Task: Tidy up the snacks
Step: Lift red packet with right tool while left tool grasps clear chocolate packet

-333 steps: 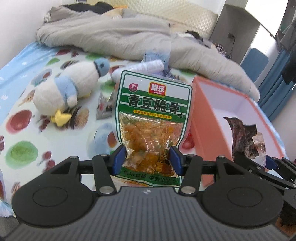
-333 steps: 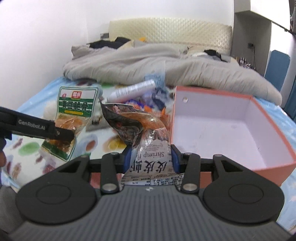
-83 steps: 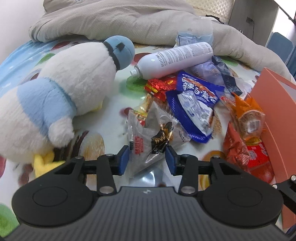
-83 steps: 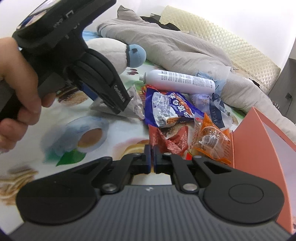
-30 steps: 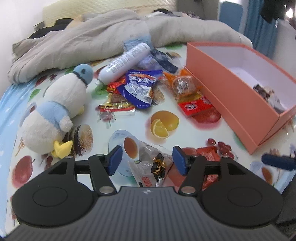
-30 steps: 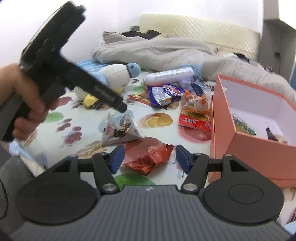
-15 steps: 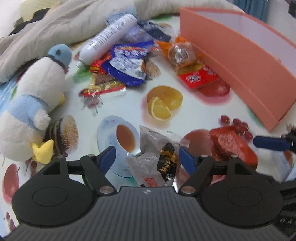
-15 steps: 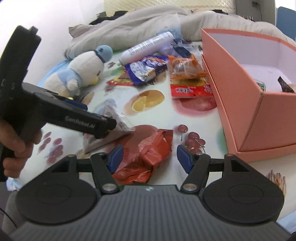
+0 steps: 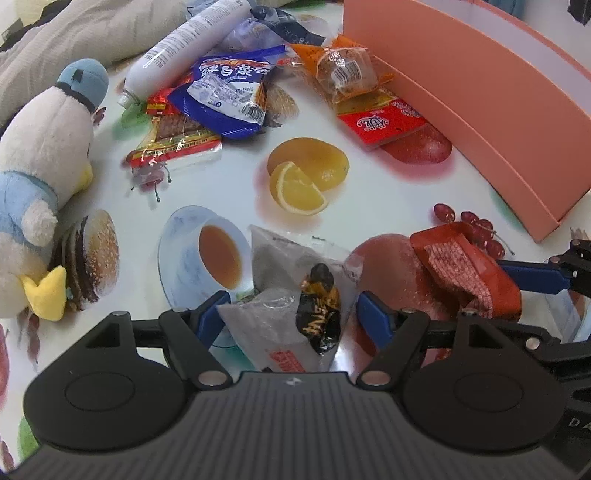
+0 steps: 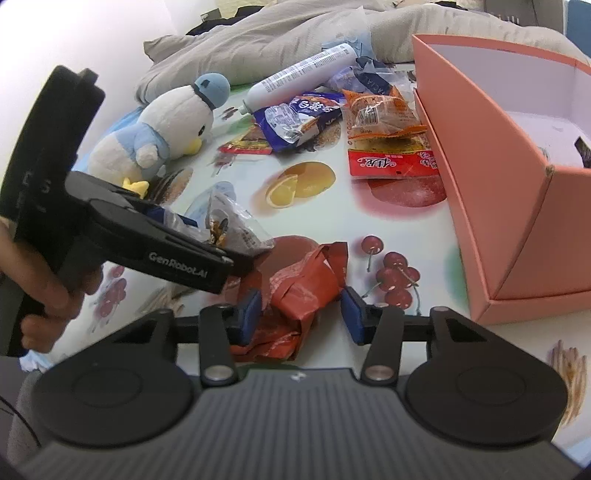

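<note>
Currently: left claw (image 9: 286, 319) spread around clear snack bag (image 9: 291, 295); right claw (image 10: 299, 314) closing around red wrapper (image 10: 295, 295), six o'clock of pink box (image 10: 498, 192). Pinch centrally, lift level.

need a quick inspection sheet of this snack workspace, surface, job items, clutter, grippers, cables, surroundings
surface: food-print bed sheet, mostly covered by loose packets.
job's things: clear packet and crumpled red packet lie nearest; blue packet, orange packet and flat red packet lie beside the orange box, which already holds some snacks.
clutter: plush penguin, white bottle.
grippers: left hand-held gripper open around the clear packet; right hand-held gripper closing around the crumpled red packet, far pad not touching.
cables: nothing seen.
surroundings: grey blanket bunched behind the pile.
</note>
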